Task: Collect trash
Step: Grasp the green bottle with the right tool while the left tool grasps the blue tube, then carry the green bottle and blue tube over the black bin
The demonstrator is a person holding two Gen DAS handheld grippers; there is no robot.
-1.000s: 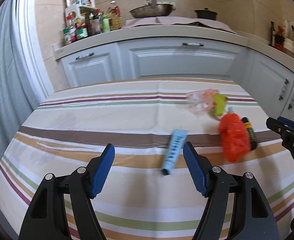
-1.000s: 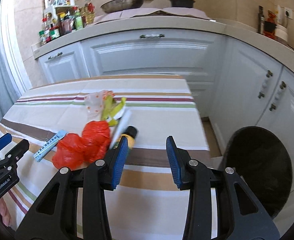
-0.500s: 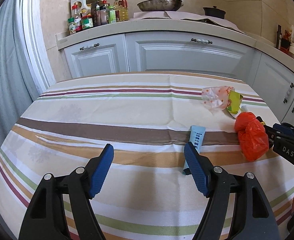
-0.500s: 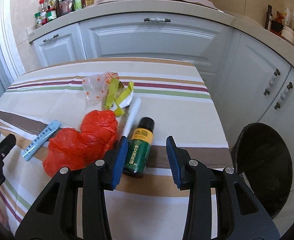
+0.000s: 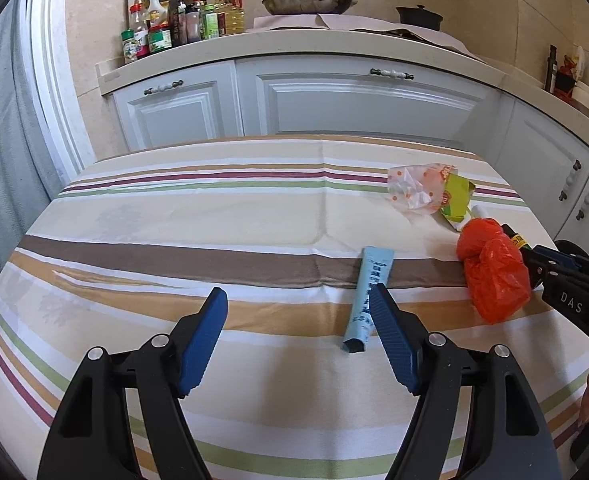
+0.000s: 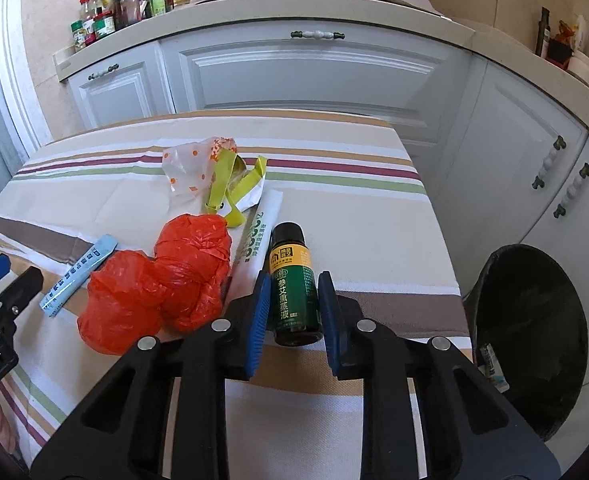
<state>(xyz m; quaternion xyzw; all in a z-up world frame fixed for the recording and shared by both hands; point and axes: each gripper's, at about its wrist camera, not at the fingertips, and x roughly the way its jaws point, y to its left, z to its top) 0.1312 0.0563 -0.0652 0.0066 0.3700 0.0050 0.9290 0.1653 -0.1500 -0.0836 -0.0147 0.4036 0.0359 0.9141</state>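
Observation:
A dark green bottle [image 6: 293,280] with a yellow label lies on the striped table between the fingers of my right gripper [image 6: 292,296]. The blue pads stand at its sides, and I cannot tell whether they press it. A crumpled red plastic bag [image 6: 158,284] lies just left of it, also in the left wrist view [image 5: 494,272]. A light blue tube [image 5: 368,292] lies beside the right finger of my open, empty left gripper [image 5: 298,328]. A dotted clear bag [image 5: 414,188], a yellow-green wrapper [image 6: 234,184] and a white sachet [image 6: 260,228] lie further back.
A black trash bin [image 6: 534,328] stands on the floor right of the table edge. White kitchen cabinets [image 5: 334,100] run behind the table, with bottles and a wok on the counter. A curtain hangs at the left.
My right gripper has moved forward and down so its fingers now flank the green bottle, and they have narrowed. My left gripper has drifted slightly; it stays open.

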